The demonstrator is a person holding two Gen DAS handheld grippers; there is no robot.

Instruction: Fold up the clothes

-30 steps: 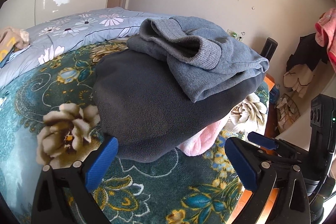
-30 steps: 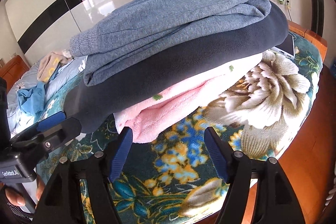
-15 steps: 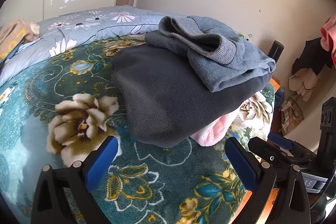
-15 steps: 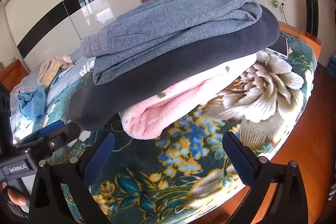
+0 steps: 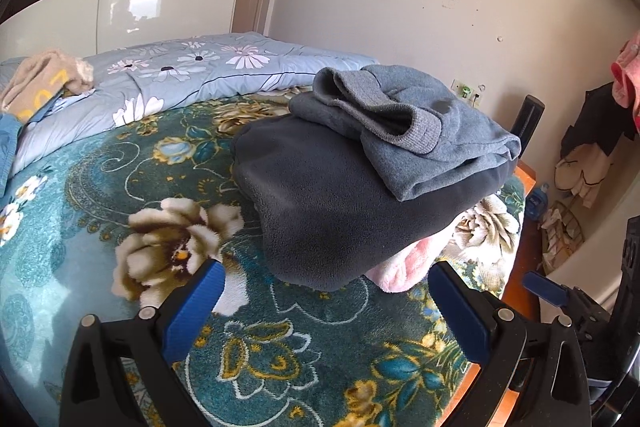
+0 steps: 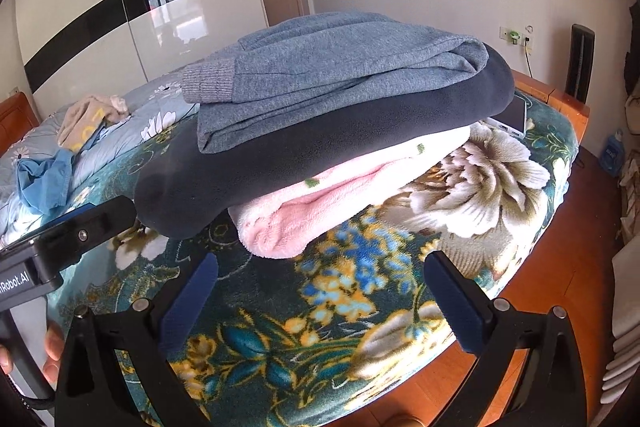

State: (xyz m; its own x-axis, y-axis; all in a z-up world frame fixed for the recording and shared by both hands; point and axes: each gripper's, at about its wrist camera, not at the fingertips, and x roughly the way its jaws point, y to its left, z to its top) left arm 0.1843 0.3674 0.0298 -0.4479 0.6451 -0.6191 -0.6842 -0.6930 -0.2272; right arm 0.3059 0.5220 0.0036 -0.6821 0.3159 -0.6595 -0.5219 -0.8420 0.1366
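Bed cover: one teal plush blanket with big cream flowers (image 5: 120, 195), spread over the bed and carrying everything else.
Quilt: one pale blue daisy-print quilt (image 5: 168, 75) along the far side, beside the blanket.
Folded stack: three garments near the blanket's far corner. A dark charcoal fleece (image 6: 320, 151) is the broadest, a light grey knit sweater with ribbed cuffs (image 6: 340, 67) lies on top of it, and a pink fluffy garment (image 6: 296, 211) sits underneath.
Loose clothes: two, a beige piece (image 6: 86, 119) and a blue piece (image 6: 44, 179), on the quilt, well apart from the stack.
Phone: one white slab (image 6: 514, 115) touching the stack's far end.
Left gripper (image 5: 326, 307): blue pads wide apart, holding nothing, just short of the fleece.
Right gripper (image 6: 320, 297): fingers spread, nothing between them, near the pink edge.
Edges: wooden frame (image 6: 536, 83) borders the blanket; bare patterned blanket lies between both tools and the stack.
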